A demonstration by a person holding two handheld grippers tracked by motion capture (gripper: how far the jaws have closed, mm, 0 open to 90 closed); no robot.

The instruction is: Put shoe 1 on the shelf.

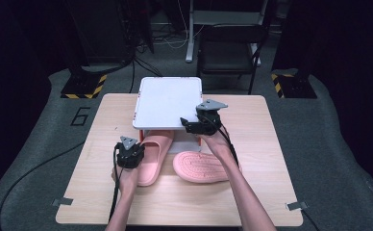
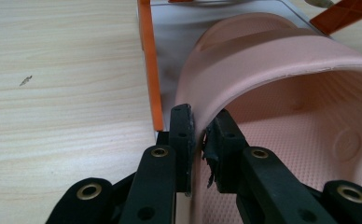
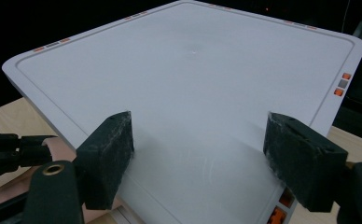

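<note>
High view: the left gripper sits on a pink slipper whose toe lies under a white shelf on the wooden table. A 2nd slipper lies sole-up to its right.

Left gripper view: jaws clamped on the slipper's strap edge.

Right gripper view: the right gripper, jaws wide apart, hovers above the shelf top.

A light wooden table bears a white rack and two pink slippers.
</note>
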